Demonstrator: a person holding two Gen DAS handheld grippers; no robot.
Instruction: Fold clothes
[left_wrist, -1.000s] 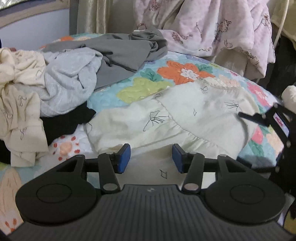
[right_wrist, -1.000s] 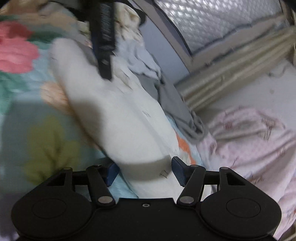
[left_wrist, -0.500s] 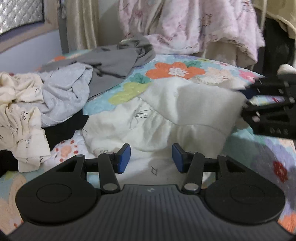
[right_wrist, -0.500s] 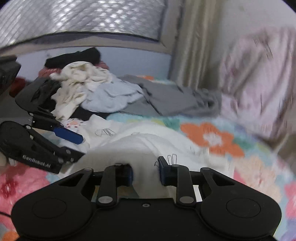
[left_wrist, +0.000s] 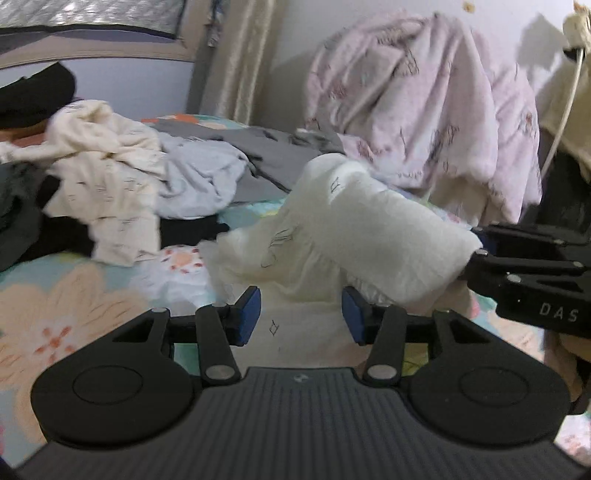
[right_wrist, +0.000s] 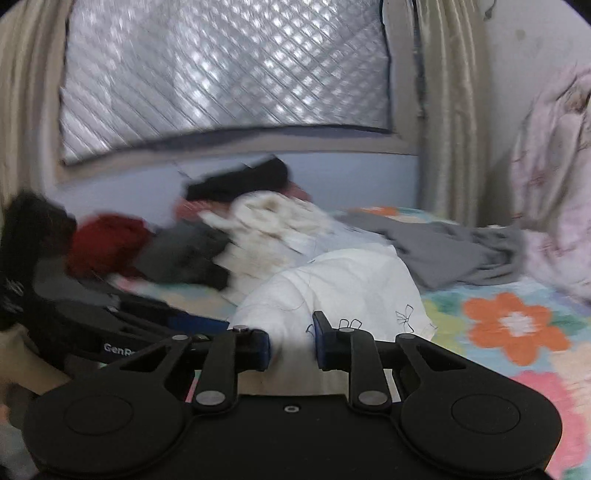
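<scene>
Cream garment (left_wrist: 373, 236), printed with small bow outlines: lifted off the floral bedspread (left_wrist: 74, 295), bunched between both grippers. Right gripper (right_wrist: 291, 339): jaws have just been closing, now clamped on a fold of it. Left gripper (left_wrist: 301, 314): half-open around the lower hem, pads clear of the cloth. Heaped laundry (right_wrist: 266, 221) lies beyond.
</scene>
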